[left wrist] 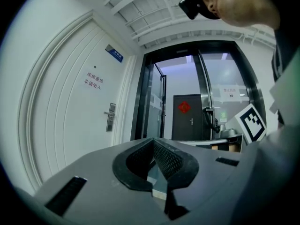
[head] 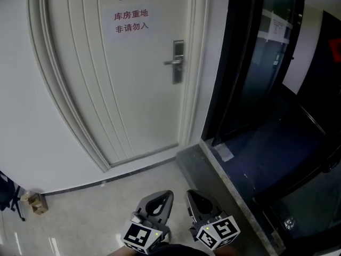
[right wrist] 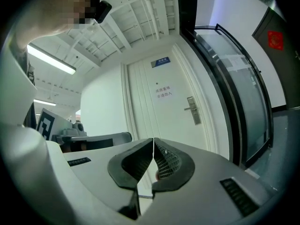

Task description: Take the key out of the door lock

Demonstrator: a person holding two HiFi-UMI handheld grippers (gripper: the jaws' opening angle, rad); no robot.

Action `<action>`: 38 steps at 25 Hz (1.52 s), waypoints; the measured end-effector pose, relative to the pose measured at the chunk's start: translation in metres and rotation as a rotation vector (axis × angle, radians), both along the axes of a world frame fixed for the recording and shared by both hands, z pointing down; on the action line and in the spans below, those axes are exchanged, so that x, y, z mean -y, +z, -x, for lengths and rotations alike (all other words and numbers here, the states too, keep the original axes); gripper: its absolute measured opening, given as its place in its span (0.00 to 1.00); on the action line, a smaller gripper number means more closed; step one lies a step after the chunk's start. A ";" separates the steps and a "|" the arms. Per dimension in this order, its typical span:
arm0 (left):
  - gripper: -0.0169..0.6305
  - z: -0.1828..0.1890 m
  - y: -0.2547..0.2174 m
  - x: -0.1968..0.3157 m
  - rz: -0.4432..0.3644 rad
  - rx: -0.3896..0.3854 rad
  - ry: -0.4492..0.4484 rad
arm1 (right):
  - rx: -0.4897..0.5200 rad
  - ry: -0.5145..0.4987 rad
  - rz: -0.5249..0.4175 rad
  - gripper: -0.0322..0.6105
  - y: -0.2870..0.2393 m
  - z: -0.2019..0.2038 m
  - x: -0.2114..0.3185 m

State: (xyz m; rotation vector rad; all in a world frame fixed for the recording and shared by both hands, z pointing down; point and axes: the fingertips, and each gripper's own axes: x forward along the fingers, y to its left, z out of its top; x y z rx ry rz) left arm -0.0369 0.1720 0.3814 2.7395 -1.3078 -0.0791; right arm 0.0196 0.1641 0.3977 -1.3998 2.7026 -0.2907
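Observation:
A white door (head: 106,79) with a paper sign (head: 130,22) stands ahead, some way off. Its silver lock plate and lever handle (head: 178,61) sit at the door's right edge; they also show small as the lock plate (left wrist: 110,116) in the left gripper view and the lock plate (right wrist: 192,110) in the right gripper view. A key is too small to make out. My left gripper (head: 162,195) and right gripper (head: 192,194) are low, side by side, far from the lock. The left gripper (left wrist: 152,143) and the right gripper (right wrist: 153,142) each have their jaws closed together, with nothing held.
Dark glass doors (head: 266,63) fill the right side, behind a grey stone threshold (head: 224,180). A small cardboard box (head: 37,202) and a dark bag (head: 8,193) lie on the tiled floor at the far left. A person's head shows at the top of both gripper views.

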 end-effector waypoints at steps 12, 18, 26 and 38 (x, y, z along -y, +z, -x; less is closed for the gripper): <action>0.04 0.038 0.001 0.091 -0.004 -0.011 0.054 | 0.002 0.049 -0.009 0.07 -0.008 0.038 0.093; 0.04 0.038 0.008 0.124 0.010 -0.013 0.055 | -0.003 0.044 -0.001 0.07 -0.003 0.039 0.130; 0.04 0.025 0.011 0.186 0.006 0.004 0.027 | 0.000 0.016 -0.018 0.07 -0.003 0.026 0.199; 0.04 -0.027 0.000 0.310 0.003 0.009 -0.020 | 0.003 -0.020 -0.023 0.07 -0.014 -0.026 0.324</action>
